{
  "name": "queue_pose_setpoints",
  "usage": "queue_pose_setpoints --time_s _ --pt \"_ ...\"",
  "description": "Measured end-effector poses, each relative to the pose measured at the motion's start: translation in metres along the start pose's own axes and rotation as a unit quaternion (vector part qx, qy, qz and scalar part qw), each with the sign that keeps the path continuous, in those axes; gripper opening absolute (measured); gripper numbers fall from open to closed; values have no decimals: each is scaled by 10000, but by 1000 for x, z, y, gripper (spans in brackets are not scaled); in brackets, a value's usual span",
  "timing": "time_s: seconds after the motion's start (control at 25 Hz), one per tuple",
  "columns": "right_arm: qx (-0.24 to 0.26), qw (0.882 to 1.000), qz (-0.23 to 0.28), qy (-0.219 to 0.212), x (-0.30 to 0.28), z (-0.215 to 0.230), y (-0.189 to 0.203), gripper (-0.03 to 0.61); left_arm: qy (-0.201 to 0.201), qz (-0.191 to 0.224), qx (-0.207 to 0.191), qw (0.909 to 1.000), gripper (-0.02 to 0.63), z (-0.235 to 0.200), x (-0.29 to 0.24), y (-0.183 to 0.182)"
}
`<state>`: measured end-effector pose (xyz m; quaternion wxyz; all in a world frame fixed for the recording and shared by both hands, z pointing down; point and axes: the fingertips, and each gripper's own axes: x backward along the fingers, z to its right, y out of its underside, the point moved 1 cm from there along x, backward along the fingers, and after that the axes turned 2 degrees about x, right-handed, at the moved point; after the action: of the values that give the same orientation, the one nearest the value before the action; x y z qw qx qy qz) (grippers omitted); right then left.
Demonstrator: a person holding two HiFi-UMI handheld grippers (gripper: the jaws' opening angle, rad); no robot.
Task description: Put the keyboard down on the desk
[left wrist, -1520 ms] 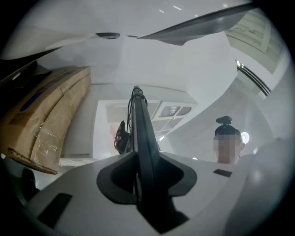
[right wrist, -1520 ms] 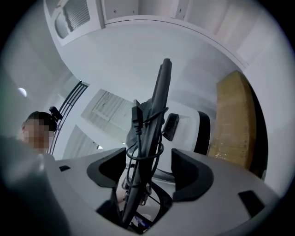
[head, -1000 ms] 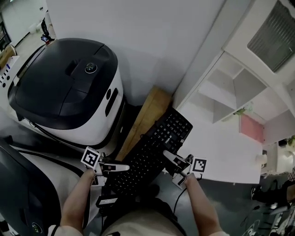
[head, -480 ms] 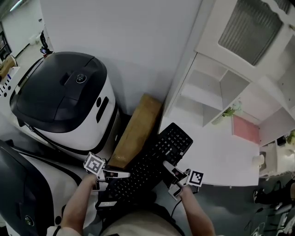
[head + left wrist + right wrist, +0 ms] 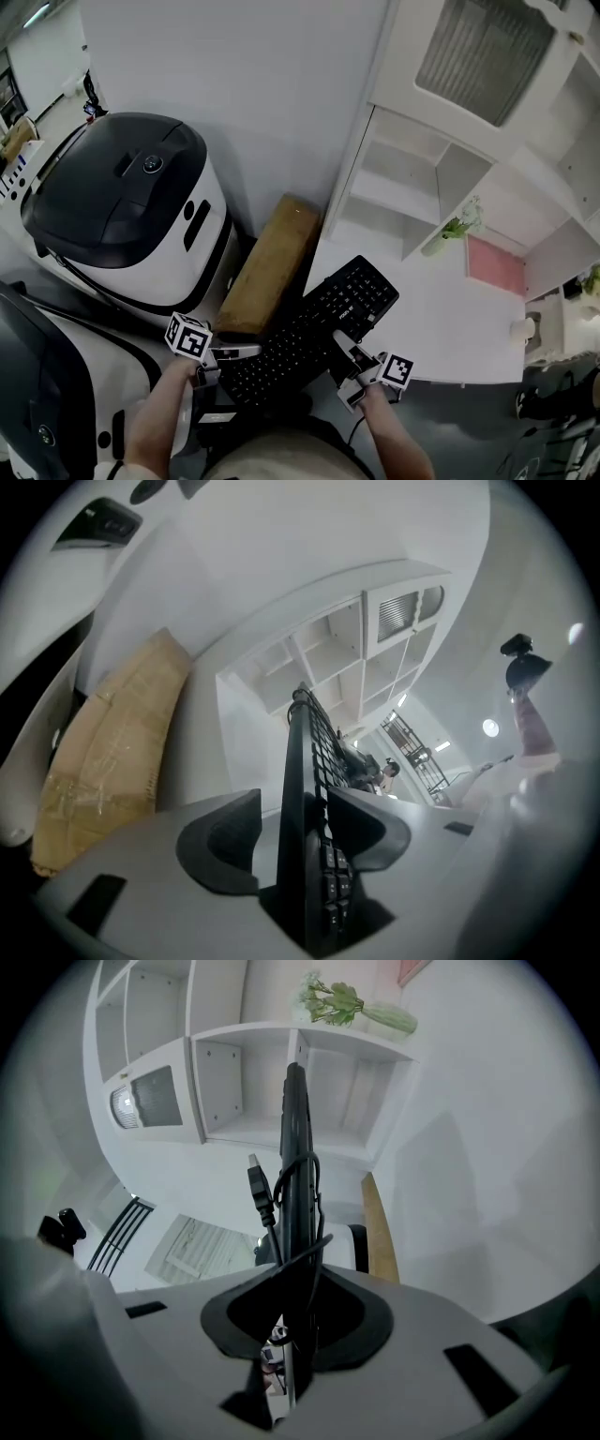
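The black keyboard hangs slanted between my two grippers, its far end over the near corner of the white desk. My left gripper is at its near left end. In the left gripper view the keyboard stands edge-on between the jaws of the left gripper. Those jaws have just been opening, and a gap shows at the left pad. My right gripper is shut on the keyboard's right long edge; the keyboard's cable with its USB plug is bunched at the jaws of this gripper.
A white shelf unit rises behind the desk, with a small plant and a pink panel. A cardboard box leans beside the desk's left side. A large white and black machine stands at the left.
The keyboard and both grippers have shifted toward the white desk, and the keyboard's far end reaches further over the desk's corner.
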<state>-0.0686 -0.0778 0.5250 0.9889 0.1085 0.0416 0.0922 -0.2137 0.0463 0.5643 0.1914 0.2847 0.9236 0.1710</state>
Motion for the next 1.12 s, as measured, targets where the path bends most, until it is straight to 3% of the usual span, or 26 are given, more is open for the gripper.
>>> queue_pose_setpoints --time_s 0.24,0.36,0.52,0.92,1.12 --pt "-38 9995 290 82 24 3 -21 92 -925 806 -550 9909 242 -1 6 -36" --pt "-175 9988 450 120 40 11 -30 94 -1483 935 -1042 9790 242 6 3 -47" --pt "-530 9956 773 93 60 22 -40 94 -1869 1012 -1448 9664 242 25 -11 -47" --pt "-694 9884 1345 118 95 34 -72 94 -2245 1350 -1645 9510 242 61 -10 -40" --pt "-793 9828 1660 167 111 32 -81 95 -2155 1314 -1881 9492 241 74 -19 -49"
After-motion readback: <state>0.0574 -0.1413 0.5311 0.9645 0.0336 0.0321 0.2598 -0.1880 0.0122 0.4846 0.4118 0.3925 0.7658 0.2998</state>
